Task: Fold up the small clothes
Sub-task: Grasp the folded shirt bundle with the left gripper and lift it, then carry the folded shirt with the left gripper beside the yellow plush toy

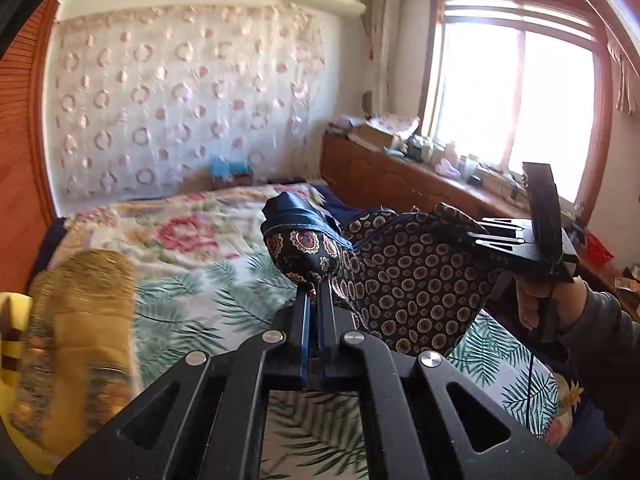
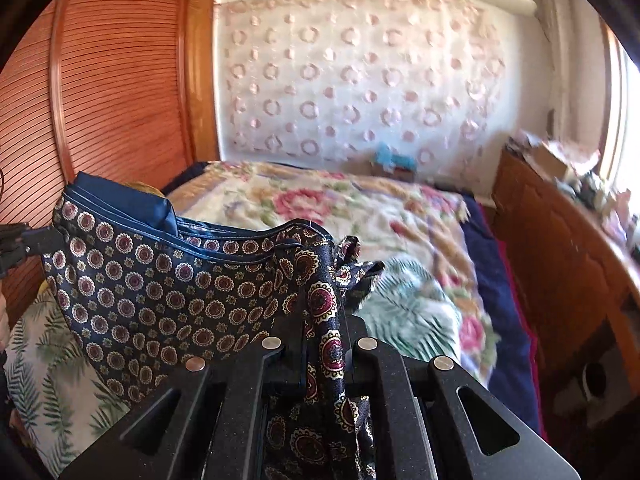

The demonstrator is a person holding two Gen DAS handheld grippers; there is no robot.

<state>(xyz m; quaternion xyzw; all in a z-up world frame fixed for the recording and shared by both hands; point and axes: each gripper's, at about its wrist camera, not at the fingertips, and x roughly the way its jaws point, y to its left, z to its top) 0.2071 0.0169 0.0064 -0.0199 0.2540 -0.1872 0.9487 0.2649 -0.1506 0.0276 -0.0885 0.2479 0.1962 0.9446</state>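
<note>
A small navy garment (image 1: 404, 280) with a red and cream medallion print and a blue satin waistband hangs in the air above the bed, stretched between both grippers. My left gripper (image 1: 318, 286) is shut on one end of it. My right gripper (image 2: 322, 308) is shut on the other end, with cloth bunched between its fingers. In the left wrist view the right gripper (image 1: 516, 236) shows at the right, held by a hand. In the right wrist view the garment (image 2: 168, 292) spans left to the left gripper (image 2: 24, 240) at the frame edge.
A floral and palm-leaf bedspread (image 1: 200, 264) covers the bed below. A mustard-yellow knitted item (image 1: 76, 328) lies at the left. A wooden cabinet (image 1: 392, 176) with clutter runs under the window at the right. A slatted wooden wardrobe (image 2: 100, 92) stands left.
</note>
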